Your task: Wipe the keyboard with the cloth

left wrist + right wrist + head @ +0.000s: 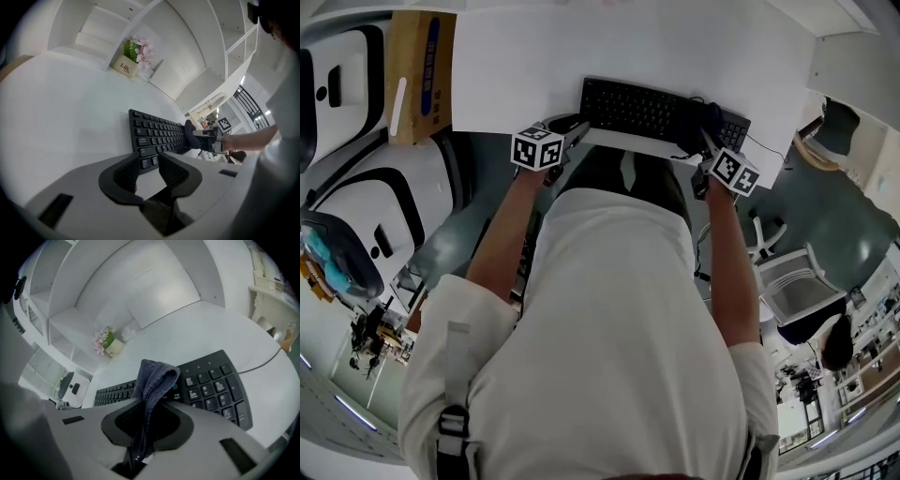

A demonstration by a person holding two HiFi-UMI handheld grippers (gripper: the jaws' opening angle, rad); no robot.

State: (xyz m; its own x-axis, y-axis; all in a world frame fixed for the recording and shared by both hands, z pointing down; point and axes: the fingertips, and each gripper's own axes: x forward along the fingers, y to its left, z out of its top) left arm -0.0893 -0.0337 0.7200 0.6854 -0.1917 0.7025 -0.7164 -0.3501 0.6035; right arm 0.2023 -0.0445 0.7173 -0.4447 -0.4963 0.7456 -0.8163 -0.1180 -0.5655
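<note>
Keyboard (637, 108) at the counter's (581, 56) near edge
Flower pot (126, 65) stands well behind it; right claw (150, 420) holds the cloth (154, 380) over its right part; left claw (149, 164) by its left corner.

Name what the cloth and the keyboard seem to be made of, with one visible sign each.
The cloth: soft textile, perhaps terry or microfibre, matte dark grey-blue; it folds limply and looks fuzzy. The keyboard: likely moulded plastic, matte black; rigid, even keys.

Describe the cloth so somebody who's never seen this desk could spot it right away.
On the white desk lies a black keyboard. Over its right end, by the number pad, the right gripper pinches a dark blue-grey cloth between its jaws. It is the only soft, folded thing there, standing up above the hard keys.
</note>
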